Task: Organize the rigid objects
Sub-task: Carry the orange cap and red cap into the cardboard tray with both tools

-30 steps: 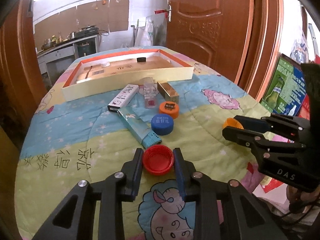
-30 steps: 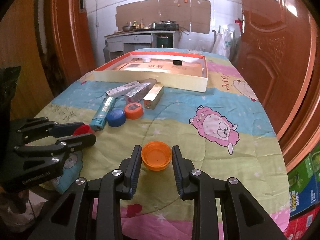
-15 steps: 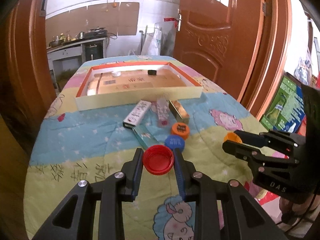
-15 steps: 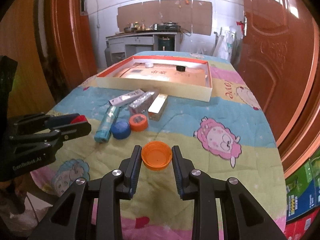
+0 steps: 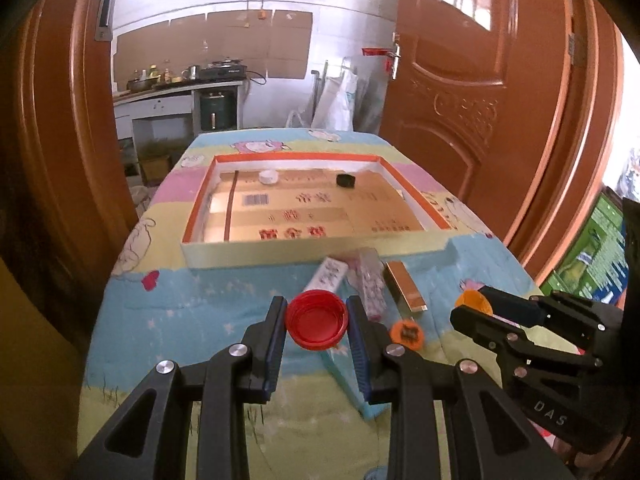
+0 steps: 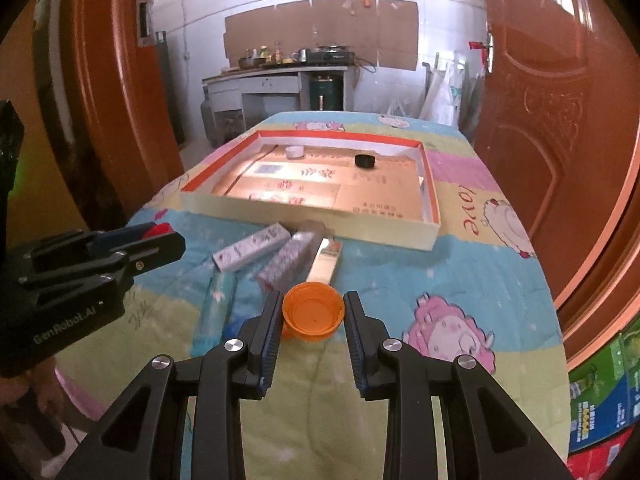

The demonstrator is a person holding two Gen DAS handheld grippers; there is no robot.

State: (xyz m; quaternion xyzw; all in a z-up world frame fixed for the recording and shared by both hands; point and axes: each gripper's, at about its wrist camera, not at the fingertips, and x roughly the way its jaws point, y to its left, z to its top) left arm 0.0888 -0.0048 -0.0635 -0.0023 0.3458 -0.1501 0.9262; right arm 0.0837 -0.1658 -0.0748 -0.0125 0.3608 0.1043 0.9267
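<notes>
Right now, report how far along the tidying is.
Done: a white cap and a black cap lie in the tray. In hand: the left gripper holds a red cap, the right gripper an orange cap. Left on the cloth: three small boxes, another orange cap.

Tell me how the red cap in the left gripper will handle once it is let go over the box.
The red cap looks like thin moulded plastic, so probably stiff and light. It is round, so it may roll if it lands on edge. The box has low walls that should stop it.
</notes>
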